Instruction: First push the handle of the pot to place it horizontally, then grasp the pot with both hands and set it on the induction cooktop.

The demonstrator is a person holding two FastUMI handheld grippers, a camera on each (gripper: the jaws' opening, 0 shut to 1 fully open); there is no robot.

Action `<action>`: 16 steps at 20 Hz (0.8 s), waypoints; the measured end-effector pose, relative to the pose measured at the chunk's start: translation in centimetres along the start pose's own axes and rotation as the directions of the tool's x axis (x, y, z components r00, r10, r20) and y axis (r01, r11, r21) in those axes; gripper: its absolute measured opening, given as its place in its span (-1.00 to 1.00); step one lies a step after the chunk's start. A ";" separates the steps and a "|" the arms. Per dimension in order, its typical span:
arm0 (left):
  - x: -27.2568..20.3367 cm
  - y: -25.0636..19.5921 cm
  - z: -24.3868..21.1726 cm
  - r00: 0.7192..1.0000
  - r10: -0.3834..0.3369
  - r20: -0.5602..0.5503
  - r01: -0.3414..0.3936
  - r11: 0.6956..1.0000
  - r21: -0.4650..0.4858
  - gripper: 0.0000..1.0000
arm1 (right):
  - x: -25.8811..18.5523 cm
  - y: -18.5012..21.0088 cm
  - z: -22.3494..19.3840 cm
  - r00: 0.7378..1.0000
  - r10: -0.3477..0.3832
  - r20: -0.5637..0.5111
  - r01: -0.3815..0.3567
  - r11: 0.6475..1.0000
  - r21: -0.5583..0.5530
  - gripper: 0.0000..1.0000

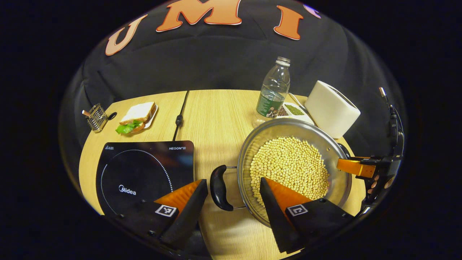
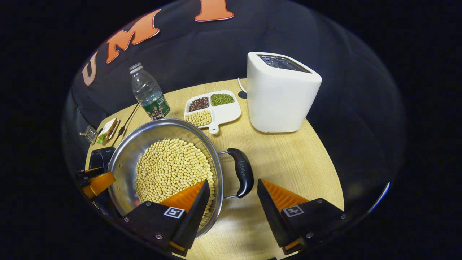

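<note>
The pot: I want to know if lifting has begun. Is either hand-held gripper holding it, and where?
Neither. Both grippers are open, each straddling one of the pot's black side handles without pressing on it.

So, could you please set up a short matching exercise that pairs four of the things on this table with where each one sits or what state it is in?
Things:
1. pot
2. induction cooktop
3. sandwich
4. toaster

Places or states:
a. on a small plate at the far edge of the table, beside a wire rack
b. bare, nothing set on it
c. filled with pale beans, a black handle on each side
d. white, upright, next to the divided dish of beans

Pairs: 1-c, 2-b, 3-a, 4-d
</note>
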State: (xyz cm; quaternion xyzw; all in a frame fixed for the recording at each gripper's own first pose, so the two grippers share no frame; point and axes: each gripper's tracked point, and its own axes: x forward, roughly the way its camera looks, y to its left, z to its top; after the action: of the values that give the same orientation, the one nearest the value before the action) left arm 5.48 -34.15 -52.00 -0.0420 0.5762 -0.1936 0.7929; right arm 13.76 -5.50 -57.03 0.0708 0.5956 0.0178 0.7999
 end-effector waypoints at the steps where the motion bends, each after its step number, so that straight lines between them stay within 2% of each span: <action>1: 0.5 -0.1 -0.2 1.000 0.004 -0.003 -0.004 1.000 0.005 0.92 | 0.2 -0.1 0.1 1.000 -0.004 0.005 0.004 1.000 -0.005 0.68; 5: 2.0 -0.4 -0.1 1.000 0.000 0.003 0.000 1.000 -0.002 0.95 | 0.8 -1.0 0.1 0.999 -0.037 0.011 0.037 0.999 -0.006 0.64; 9: 3.1 -0.8 0.6 0.999 -0.015 0.042 0.014 1.000 0.015 0.97 | 1.7 -0.5 -0.2 1.000 -0.011 0.003 0.011 1.000 0.020 0.46; 12: 4.3 -0.7 0.8 0.997 0.018 0.070 -0.022 0.998 0.061 0.90 | 2.1 -0.3 -0.3 1.000 0.001 0.004 -0.002 1.000 0.029 0.27; 16: 6.0 -0.1 0.9 0.994 0.064 0.088 -0.070 0.995 0.066 0.88 | 1.3 -1.0 -0.1 1.000 0.004 0.019 -0.004 1.000 0.009 0.25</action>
State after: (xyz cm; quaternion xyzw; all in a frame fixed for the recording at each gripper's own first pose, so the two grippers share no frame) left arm 7.82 -36.48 -57.06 -0.0037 0.5358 -0.1846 0.8239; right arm 14.01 -6.29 -58.40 0.0756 0.5880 0.0163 0.8051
